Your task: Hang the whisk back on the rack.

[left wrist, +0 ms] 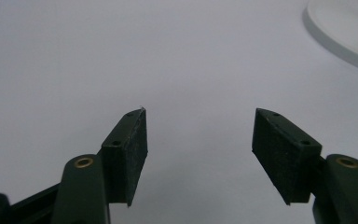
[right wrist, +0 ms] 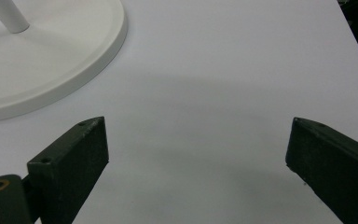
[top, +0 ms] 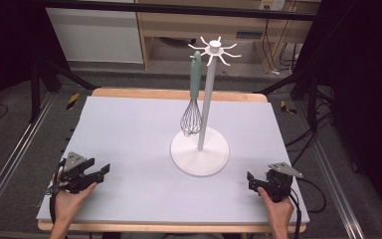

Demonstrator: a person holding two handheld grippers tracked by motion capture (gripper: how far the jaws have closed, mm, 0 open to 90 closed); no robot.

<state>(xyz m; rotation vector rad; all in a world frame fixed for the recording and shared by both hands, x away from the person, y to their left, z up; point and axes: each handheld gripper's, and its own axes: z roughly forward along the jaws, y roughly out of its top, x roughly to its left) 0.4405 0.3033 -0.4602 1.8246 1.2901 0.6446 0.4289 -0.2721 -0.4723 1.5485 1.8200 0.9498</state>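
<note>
Both grippers were seen parked low at the near edge of the pale mat (top: 129, 129), well apart from the work. The left gripper (top: 99, 171) was held with jaws spread and nothing between them; in the left gripper view only bare mat was seen between the pads (left wrist: 129, 148). The right gripper (top: 250, 180) was likewise held wide and empty, confirmed in the right gripper view, where the stand's round base (right wrist: 51, 70) was seen up-left of the jaws. A whisk (top: 194, 94) with a grey-green handle was seen hanging wire-end down from a hook of the white utensil stand (top: 206, 99), just beside its pole, wires just above the base. Step judged: hanging appeared finished, or removal not yet begun; which one could not be told. If removal is next, a reach up to the handle, a firm grip and a lift clear of the hook would be called for, with the stand probably steadied.
</note>
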